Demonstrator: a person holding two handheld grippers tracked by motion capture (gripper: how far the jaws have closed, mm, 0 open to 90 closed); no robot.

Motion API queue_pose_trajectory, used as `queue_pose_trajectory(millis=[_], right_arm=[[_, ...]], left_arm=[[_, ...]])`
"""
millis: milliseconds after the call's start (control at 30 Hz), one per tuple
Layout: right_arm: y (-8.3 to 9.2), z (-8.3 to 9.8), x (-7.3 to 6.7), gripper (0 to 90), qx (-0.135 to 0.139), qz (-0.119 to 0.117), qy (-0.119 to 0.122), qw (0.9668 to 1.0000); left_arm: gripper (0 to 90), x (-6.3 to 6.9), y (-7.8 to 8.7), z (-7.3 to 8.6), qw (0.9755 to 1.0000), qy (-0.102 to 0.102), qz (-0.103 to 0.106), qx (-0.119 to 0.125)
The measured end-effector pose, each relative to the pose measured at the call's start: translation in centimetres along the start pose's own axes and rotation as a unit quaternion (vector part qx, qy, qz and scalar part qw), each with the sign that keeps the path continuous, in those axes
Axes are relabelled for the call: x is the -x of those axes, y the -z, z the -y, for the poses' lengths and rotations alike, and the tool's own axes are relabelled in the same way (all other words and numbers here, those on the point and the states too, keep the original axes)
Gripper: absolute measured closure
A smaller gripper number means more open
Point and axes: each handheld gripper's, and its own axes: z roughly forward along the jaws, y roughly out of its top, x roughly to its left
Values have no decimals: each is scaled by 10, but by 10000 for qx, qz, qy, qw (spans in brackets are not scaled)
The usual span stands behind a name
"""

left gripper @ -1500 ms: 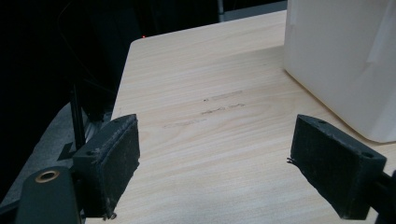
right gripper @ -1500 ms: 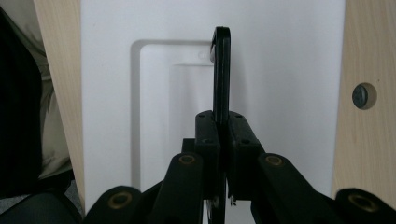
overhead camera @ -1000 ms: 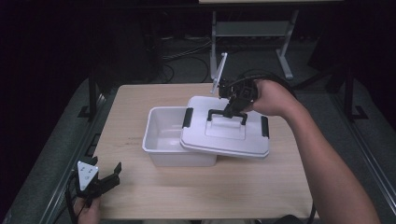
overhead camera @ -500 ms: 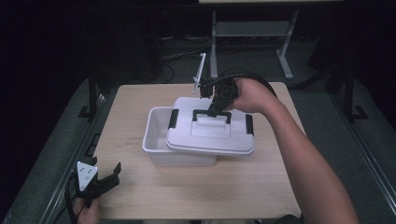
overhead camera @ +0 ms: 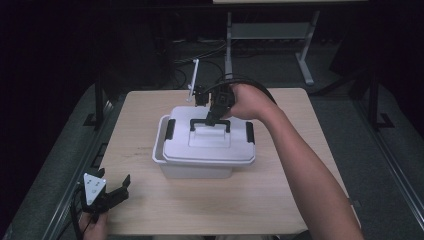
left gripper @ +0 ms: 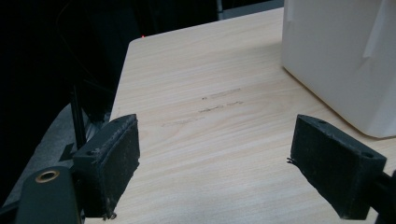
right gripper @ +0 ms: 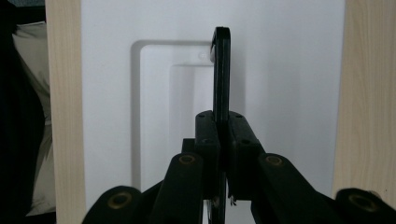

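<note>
1. Dark room with cables and a metal stand beyond; pale wooden desk [overhead camera: 150, 120] with faint scuff marks near its left edge.
2. White lid [overhead camera: 207, 142]: lies flat over the white box [overhead camera: 192, 170] at the desk's middle, long axis running left edge to right edge; sits a little toward the right, so the box's left rim shows; black latches at both short ends.
3. Black handle [overhead camera: 210, 123]: raised upright on the lid, parallel to the lid's long axis.
4. Right gripper [overhead camera: 212, 116]: person's forearm reaches in from the near right corner; claw points down, clenched on the handle's bar; pads [right gripper: 208, 135] press both sides.
5. Left gripper [overhead camera: 116, 194]: low at the near left corner, level, aimed toward the box; claw released, pads [left gripper: 114, 158] wide apart, holding nothing.
</note>
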Motion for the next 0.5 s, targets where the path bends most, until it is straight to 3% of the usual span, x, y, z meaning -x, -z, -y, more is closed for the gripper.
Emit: queue_pose_trajectory(millis=[500], right_arm=[[-19, -25, 13, 845, -48, -85, 83, 9999]], left_arm=[[150, -2, 1, 1, 10000, 11, -23, -7]])
